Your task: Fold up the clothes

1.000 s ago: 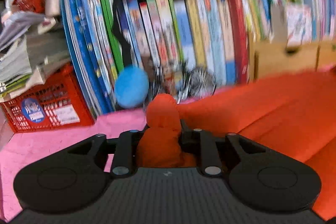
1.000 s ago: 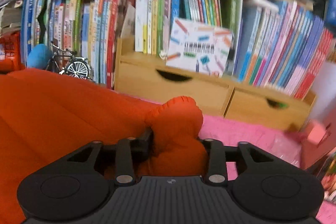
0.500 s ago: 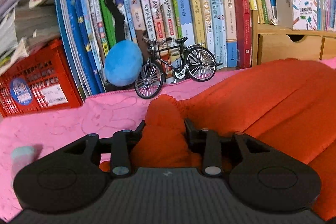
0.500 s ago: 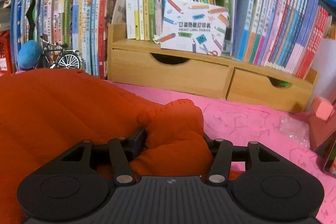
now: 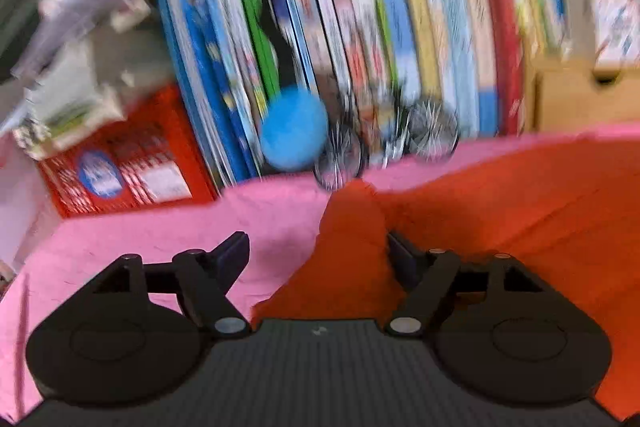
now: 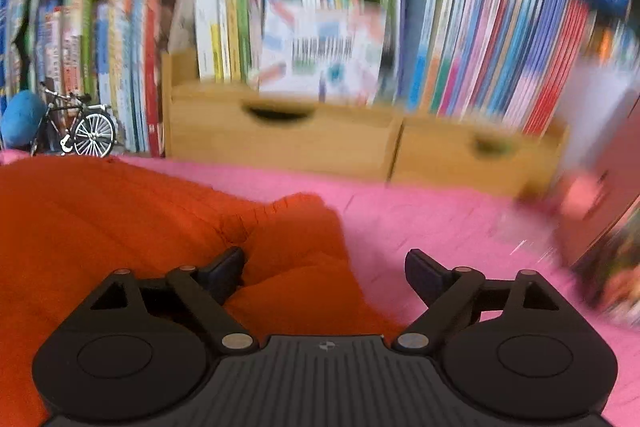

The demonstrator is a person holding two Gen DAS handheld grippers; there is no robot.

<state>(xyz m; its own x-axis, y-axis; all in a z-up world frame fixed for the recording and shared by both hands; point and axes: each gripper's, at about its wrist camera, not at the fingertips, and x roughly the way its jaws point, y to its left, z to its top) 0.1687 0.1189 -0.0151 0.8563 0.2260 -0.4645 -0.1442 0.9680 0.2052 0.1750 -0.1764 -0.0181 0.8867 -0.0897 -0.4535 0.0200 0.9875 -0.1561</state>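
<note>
1. Books (image 6: 480, 67) crowd the shelf behind a pink desk (image 6: 420, 211); both of my views are motion-blurred.
2. My left gripper (image 5: 318, 251) is spread wide, orange garment (image 5: 520, 219) bunched against its 3 o'clock finger.
3. My right gripper (image 6: 324, 265) is spread wide, the garment touching its 9 o'clock finger.
4. At 10 o'clock stands a toy bicycle (image 6: 76, 131).

both the left gripper (image 5: 316, 251) and the right gripper (image 6: 324, 267) are showing matte black ribbed bodies, round side discs, silver pivot screws, angled link arms and a small pale centre logo.
</note>
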